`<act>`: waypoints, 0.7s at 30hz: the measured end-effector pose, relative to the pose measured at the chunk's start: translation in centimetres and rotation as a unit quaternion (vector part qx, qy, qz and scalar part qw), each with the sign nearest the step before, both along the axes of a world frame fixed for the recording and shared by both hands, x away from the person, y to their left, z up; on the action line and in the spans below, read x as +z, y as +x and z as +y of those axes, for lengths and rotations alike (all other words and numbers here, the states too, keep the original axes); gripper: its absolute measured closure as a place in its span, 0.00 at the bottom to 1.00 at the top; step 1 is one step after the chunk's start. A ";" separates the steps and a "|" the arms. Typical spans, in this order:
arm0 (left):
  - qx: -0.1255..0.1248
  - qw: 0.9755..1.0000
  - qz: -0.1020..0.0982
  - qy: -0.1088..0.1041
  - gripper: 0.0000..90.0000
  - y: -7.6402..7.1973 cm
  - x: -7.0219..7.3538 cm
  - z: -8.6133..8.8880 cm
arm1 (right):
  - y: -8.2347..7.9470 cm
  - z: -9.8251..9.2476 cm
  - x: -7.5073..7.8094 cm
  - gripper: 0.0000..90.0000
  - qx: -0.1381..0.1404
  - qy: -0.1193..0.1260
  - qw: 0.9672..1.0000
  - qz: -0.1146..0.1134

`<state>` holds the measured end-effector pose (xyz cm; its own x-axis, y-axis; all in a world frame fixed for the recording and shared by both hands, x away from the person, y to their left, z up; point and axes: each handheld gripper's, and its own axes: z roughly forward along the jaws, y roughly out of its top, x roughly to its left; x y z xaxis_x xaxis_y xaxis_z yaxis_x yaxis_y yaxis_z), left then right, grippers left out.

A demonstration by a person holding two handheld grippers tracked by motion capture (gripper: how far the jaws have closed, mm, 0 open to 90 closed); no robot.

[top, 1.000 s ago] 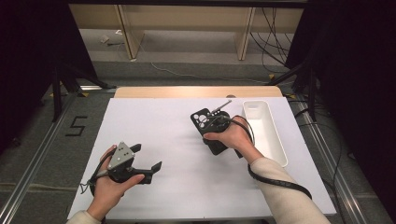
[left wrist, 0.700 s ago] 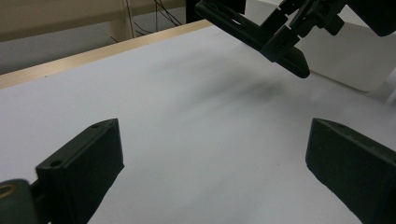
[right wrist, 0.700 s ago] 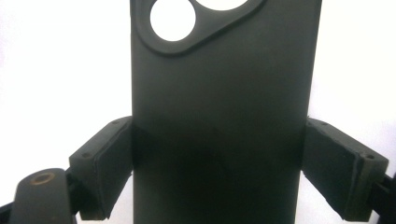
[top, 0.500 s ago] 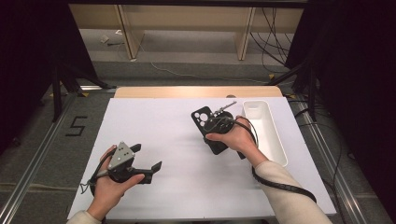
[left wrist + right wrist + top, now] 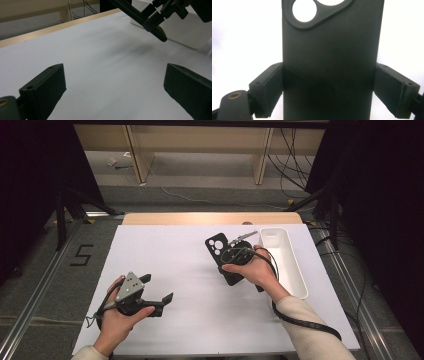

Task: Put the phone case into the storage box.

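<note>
Phone case: a black phone case (image 5: pixel 332 62) with round camera cut-outs at its far end, held flat above the white desk top, right of the desk's middle and nearer the far edge than the near one; in the high view it lies at (image 5: pixel 226 257), slanted, with the cut-out end pointing toward the far-left.

Right hand-held gripper: the right hand-held gripper (image 5: pixel 329 92) pinches the phone case across its width, one black jaw pressed on each long side; in the high view it sits at (image 5: pixel 239 256) under the person's right hand (image 5: pixel 255 270).

White tray: a long white tray (image 5: pixel 295 270) lies along the desk's right edge, just beside the right hand, running from the far edge toward the near one; its inside looks bare, though the hand hides part of the near end.

Left hand-held gripper: the left hand-held gripper (image 5: pixel 157 292) is held by the left hand (image 5: pixel 120 320) near the desk's near-left corner, its jaws spread wide with nothing between them; its own view (image 5: pixel 113 92) shows bare white surface in the gap.

Desk: the desk (image 5: pixel 175 250) is covered in white, with a strip of light wood along the far edge.

Floor: a mark reading 5 (image 5: pixel 81 255) on the grey floor, left of the desk.
</note>
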<state>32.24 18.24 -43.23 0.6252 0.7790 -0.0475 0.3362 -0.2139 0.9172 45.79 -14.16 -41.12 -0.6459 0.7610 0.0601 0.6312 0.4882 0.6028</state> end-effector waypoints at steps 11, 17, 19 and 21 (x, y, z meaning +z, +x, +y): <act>0.001 1.000 0.000 0.001 0.04 0.0 0.0 0.0 | -0.4 -0.3 0.6 0.17 0.003 0.037 0.998 -0.043; 0.000 1.000 -0.001 0.001 0.04 0.0 0.0 0.0 | -0.8 -0.2 0.9 0.17 0.008 0.053 0.997 -0.060; 0.000 1.000 0.000 0.000 0.04 0.0 0.0 0.0 | -1.0 -0.2 0.9 0.17 0.008 0.061 0.996 -0.060; 0.001 1.000 -0.001 0.000 0.04 0.0 0.0 0.0 | -1.2 -0.1 0.9 0.17 0.009 0.065 0.996 -0.064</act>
<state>32.25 18.27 -43.20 0.6241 0.7800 -0.0459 0.3349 -0.2139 0.9176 44.60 -14.26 -40.23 -0.6687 0.7398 0.0740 0.5372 0.4120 0.7359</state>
